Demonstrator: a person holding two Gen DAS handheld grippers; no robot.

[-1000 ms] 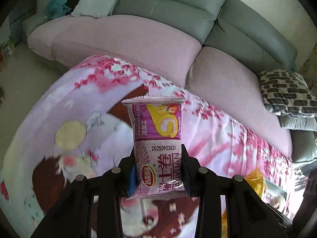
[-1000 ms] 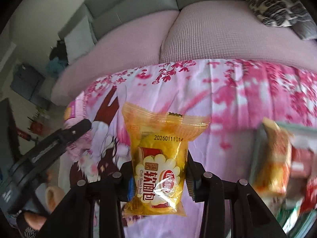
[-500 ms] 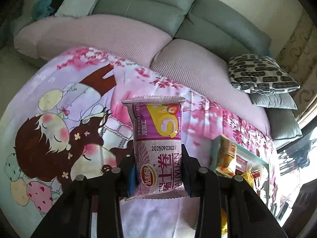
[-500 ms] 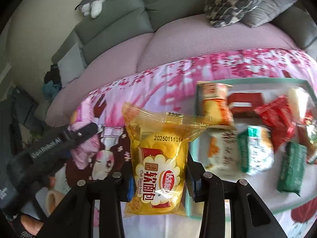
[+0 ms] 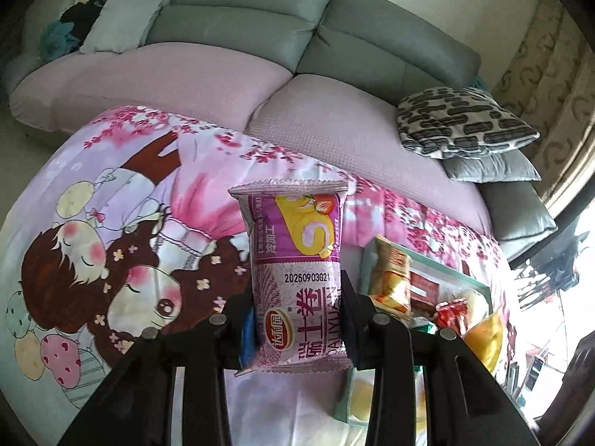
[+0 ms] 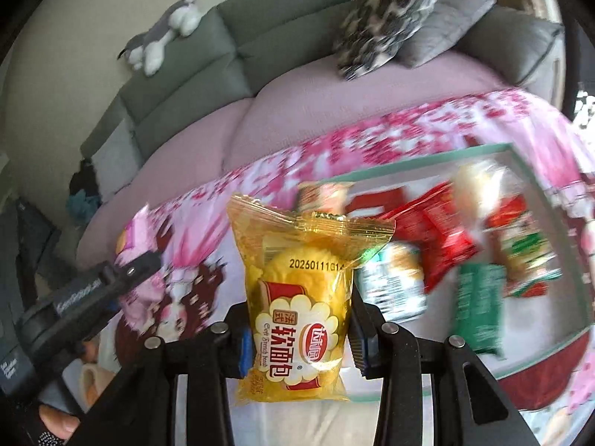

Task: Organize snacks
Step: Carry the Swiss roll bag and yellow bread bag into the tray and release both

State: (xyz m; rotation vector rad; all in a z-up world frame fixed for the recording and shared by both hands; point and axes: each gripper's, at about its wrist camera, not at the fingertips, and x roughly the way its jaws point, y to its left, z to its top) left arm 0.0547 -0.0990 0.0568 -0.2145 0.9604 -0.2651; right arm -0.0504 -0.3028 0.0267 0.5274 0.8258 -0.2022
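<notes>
Your left gripper (image 5: 297, 329) is clamped on the purple snack pack (image 5: 297, 278), upright at frame centre. Your right gripper (image 6: 297, 338) pinches the yellow bread pack (image 6: 301, 297), low for carrying. The tray (image 6: 420, 163) lies at right, likely the destination.

Glossy plastic snack wrappers (image 6: 297, 297), printed cloth cover (image 5: 111, 223)

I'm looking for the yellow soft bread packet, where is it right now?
The yellow bread packet is clamped upright in the right gripper, in the right wrist view, just left of the snack tray.
</notes>
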